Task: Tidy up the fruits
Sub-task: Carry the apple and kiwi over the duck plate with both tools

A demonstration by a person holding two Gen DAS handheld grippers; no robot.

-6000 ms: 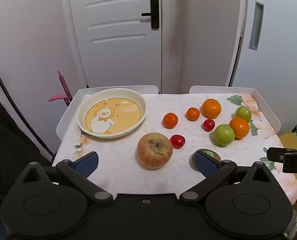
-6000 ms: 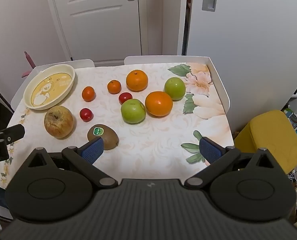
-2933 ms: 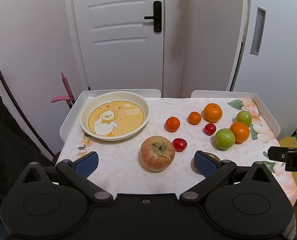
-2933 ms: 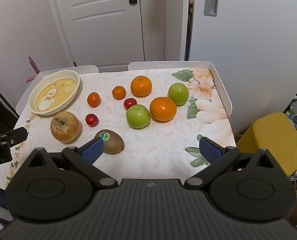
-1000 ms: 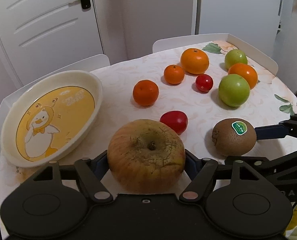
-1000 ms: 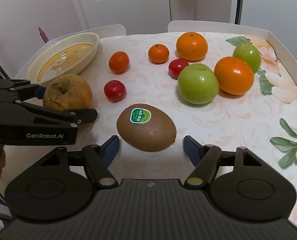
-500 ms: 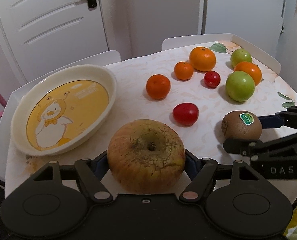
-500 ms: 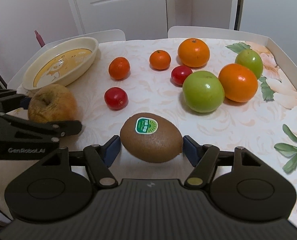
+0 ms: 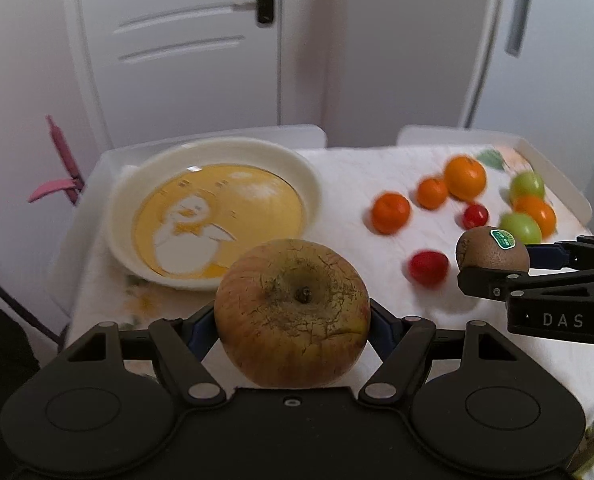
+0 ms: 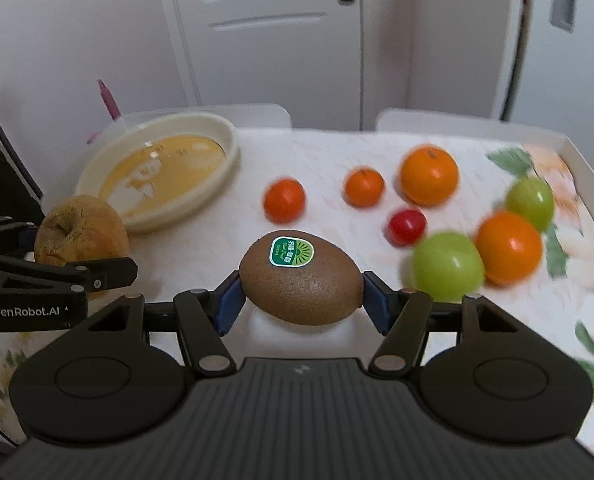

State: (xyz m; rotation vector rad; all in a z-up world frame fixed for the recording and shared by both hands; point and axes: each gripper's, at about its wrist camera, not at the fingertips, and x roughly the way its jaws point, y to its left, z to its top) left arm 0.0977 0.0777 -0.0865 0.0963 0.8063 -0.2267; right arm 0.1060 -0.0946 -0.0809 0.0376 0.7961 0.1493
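My left gripper (image 9: 293,322) is shut on a large wrinkled brown-red apple (image 9: 292,316) and holds it above the table, just in front of the cream plate with a yellow duck picture (image 9: 213,216). My right gripper (image 10: 301,306) is shut on a brown kiwi with a green sticker (image 10: 301,280) and holds it off the table. The kiwi also shows in the left wrist view (image 9: 493,249), and the apple in the right wrist view (image 10: 79,232). The plate (image 10: 161,172) holds nothing.
On the flowered tablecloth (image 10: 325,160) lie several oranges and tangerines (image 10: 429,176), two red tomatoes (image 10: 407,226) and two green apples (image 10: 447,266). A white raised rim (image 10: 593,184) runs round the table. A white door (image 9: 177,40) stands behind.
Both grippers have lifted their fruit off the table and moved toward the plate. The apple and kiwi now sit higher. The view is motion-blurred.
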